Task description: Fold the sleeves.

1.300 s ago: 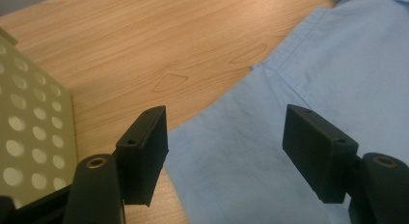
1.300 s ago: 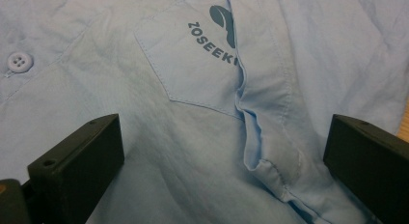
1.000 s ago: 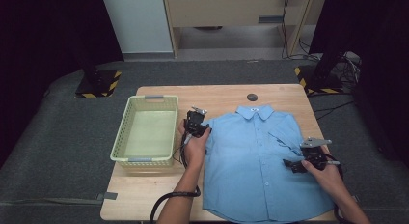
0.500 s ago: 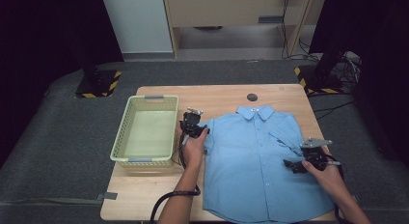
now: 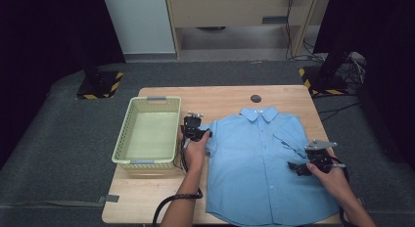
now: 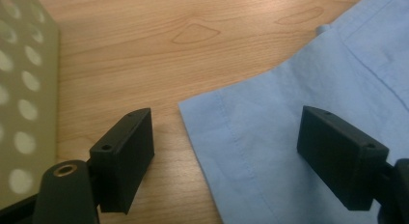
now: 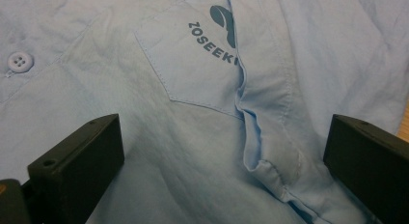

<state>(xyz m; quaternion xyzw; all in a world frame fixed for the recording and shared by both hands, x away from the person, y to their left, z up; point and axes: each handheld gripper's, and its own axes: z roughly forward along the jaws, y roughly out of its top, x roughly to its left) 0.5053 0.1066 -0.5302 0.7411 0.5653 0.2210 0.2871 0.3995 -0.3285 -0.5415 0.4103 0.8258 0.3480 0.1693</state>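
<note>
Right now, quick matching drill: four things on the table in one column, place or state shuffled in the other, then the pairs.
1. shirt
2. basket
3. left gripper
4. right gripper

A. open, jaws just been opening, at the sleeve corner, nothing clamped
B. pale green, at the table's left
C. open over the chest pocket
D. light blue, spread flat, buttoned

Pairs: 1-D, 2-B, 3-A, 4-C

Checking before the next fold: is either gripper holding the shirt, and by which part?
Nothing is held. The left gripper, its jaws just opening, straddles the shirt's sleeve corner unpinched; the right gripper hangs open.

shirt [image 5: 264,163] hem cut off at bottom edge, pocket print [image 7: 214,40] partly folded under
</note>
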